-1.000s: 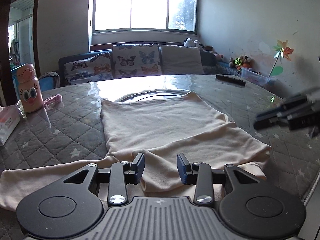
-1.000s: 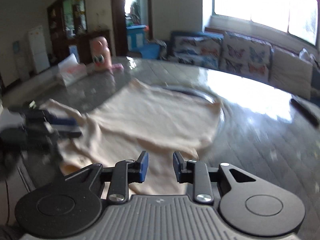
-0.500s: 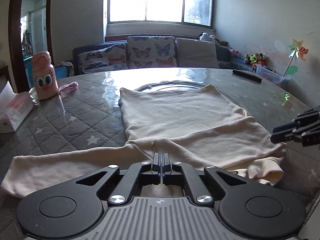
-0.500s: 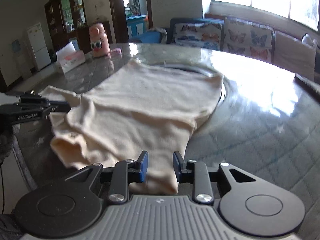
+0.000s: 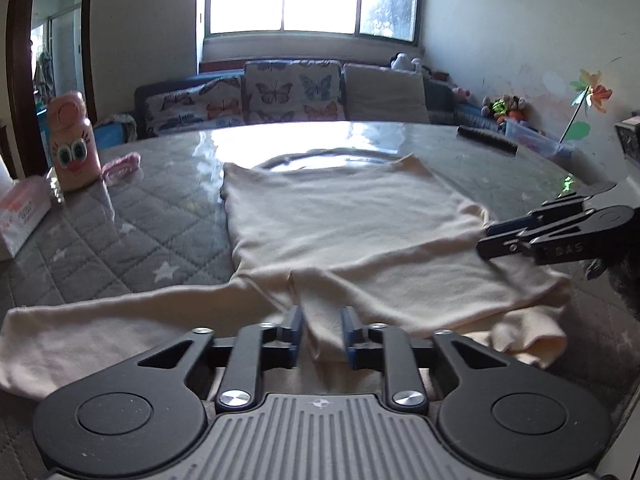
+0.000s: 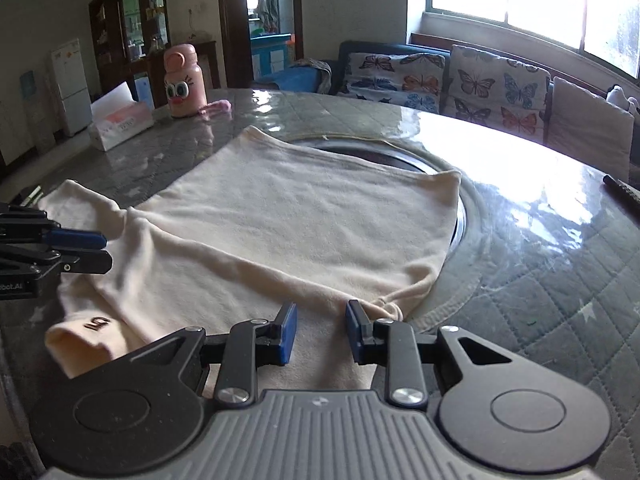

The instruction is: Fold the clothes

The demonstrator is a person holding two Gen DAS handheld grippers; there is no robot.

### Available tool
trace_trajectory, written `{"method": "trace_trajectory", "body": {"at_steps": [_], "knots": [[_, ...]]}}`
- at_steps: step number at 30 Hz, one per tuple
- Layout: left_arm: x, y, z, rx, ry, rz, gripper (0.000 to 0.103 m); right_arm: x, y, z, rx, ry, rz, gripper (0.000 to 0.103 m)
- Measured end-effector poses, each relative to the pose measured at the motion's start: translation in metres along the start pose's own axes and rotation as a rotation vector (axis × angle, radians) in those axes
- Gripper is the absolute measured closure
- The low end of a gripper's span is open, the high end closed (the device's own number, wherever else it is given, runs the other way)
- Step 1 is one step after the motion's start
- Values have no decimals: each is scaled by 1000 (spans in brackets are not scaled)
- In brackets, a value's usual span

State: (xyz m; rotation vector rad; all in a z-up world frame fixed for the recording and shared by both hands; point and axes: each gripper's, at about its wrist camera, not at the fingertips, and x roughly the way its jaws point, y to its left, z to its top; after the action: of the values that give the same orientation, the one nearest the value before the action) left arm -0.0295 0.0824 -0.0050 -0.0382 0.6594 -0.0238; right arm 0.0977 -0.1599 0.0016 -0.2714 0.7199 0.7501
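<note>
Because the shirt point(image 5: 352, 232) was thin, soft knit, it would weigh little, sag and wrinkle when lifted, and slide easily on the glossy table point(image 6: 560, 248). It lay flat just ahead of both pairs of fingers, with one sleeve folded across the body and the other stretched out to the left of the left fingers.

The left gripper point(image 5: 320, 330) was partly open, a ridge of cloth lying between its fingers but not pinched. The right gripper point(image 6: 320, 332) was also partly open, over the near edge of cloth, holding nothing.

I would take it at a seam or sleeve cuff, where the cloth is doubled.

The cuff point(image 6: 80, 340) bore a small dark mark, perhaps "LG"; I could not read it surely. The left gripper's side showed "bot.AI".
</note>
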Motion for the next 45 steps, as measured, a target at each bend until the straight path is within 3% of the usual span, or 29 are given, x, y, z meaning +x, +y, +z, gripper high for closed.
{"method": "trace_trajectory", "body": {"at_steps": [5,10,12,14,22,27,38,45], "knots": [[-8,10,-4,-28,-8,-7,90,-3,11,5,-52,-3,-8,76],[-20,23,-8,-62,-25,12,86,11,43,20,-111,-1,76,76],[-27,36,-11,-90,-28,52,84,21,57,24,-136,3,103,76],[-34,50,-14,-121,-30,99,76,33,72,28,-163,7,129,76],[-62,112,-38,-282,-22,303,70,47,113,36,-247,-14,192,75],[-72,135,-46,-347,-26,389,65,51,124,39,-258,-25,221,75],[-71,156,-46,-449,-31,461,62,30,137,25,-352,10,275,75],[-67,166,-38,-496,-50,496,65,24,129,29,-302,-4,279,71]]}}
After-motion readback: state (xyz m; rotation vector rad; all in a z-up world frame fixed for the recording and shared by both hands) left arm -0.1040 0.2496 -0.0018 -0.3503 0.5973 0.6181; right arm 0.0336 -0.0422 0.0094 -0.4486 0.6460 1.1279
